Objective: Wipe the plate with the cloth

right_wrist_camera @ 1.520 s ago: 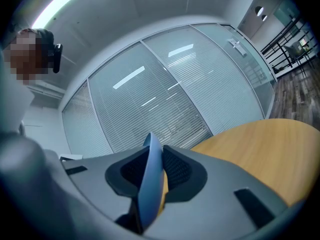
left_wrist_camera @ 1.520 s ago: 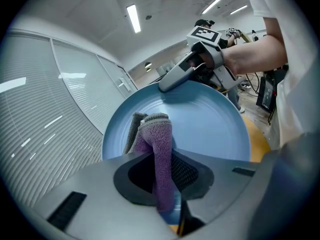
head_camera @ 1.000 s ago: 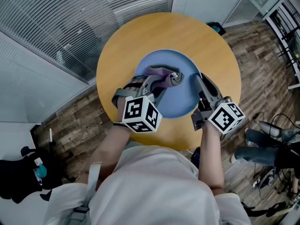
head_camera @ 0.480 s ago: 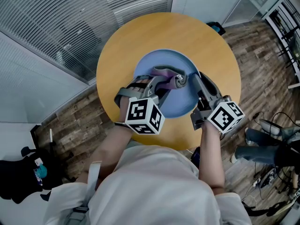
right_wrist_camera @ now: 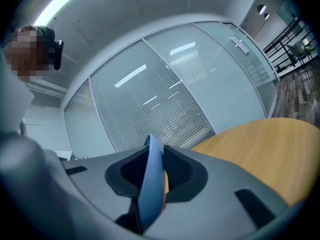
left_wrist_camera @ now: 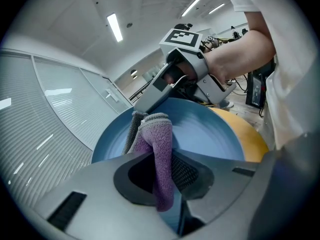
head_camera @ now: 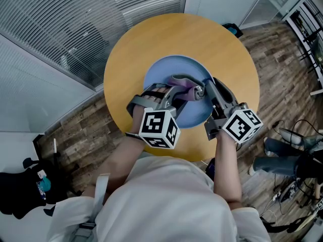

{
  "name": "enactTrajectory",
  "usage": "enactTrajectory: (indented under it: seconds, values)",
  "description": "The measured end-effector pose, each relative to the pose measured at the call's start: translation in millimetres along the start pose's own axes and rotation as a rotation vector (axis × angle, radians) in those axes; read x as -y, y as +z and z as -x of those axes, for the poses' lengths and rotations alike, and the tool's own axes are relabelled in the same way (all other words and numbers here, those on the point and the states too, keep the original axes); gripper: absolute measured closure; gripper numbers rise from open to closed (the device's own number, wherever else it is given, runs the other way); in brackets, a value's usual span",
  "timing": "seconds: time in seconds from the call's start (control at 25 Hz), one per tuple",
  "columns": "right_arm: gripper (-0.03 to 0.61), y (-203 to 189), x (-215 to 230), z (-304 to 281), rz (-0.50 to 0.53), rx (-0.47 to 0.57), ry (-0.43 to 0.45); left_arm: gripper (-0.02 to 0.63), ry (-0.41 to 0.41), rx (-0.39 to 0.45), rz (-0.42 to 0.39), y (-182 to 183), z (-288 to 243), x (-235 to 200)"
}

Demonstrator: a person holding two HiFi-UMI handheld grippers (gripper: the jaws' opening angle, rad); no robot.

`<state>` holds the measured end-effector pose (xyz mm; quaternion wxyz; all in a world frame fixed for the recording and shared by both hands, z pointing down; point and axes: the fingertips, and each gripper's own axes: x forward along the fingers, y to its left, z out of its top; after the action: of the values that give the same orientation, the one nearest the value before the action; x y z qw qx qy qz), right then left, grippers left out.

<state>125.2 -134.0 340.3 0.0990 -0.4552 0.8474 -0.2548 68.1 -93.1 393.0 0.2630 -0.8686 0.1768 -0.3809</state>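
A blue plate (head_camera: 166, 72) lies on the round wooden table (head_camera: 131, 49). My left gripper (head_camera: 187, 91) is shut on a purple and grey cloth (head_camera: 191, 89), which rests on the plate's right part. In the left gripper view the cloth (left_wrist_camera: 159, 154) hangs between the jaws over the plate (left_wrist_camera: 210, 134). My right gripper (head_camera: 208, 86) is shut on the plate's right rim; in the right gripper view the rim of the plate (right_wrist_camera: 150, 184) stands edge-on between the jaws. The right gripper (left_wrist_camera: 150, 100) also shows across the plate in the left gripper view.
The table (right_wrist_camera: 250, 144) stands on a wood-pattern floor (head_camera: 282, 74) beside a glass wall with blinds (head_camera: 75, 19). Cables and dark items (head_camera: 292, 155) lie on the floor at the right. A black bag (head_camera: 25, 185) sits low at the left.
My left gripper has dragged the cloth to the right across the plate, toward the right gripper. The right gripper has stayed on the rim.
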Motion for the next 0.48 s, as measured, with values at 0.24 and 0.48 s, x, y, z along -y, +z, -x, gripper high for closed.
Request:
enactTrajectory:
  seconds: [0.24, 0.48]
  values:
    - [0.498, -0.8, -2.3, -1.9, -0.002, 0.0, -0.002, 0.561, -0.008, 0.004, -0.033, 3.5, 0.9, 3.6]
    - [0.495, -5.4, -2.5, -0.9, -0.005, -0.008, -0.005, 0.561, -0.036, -0.007, -0.121, 2.0, -1.3, 14.1]
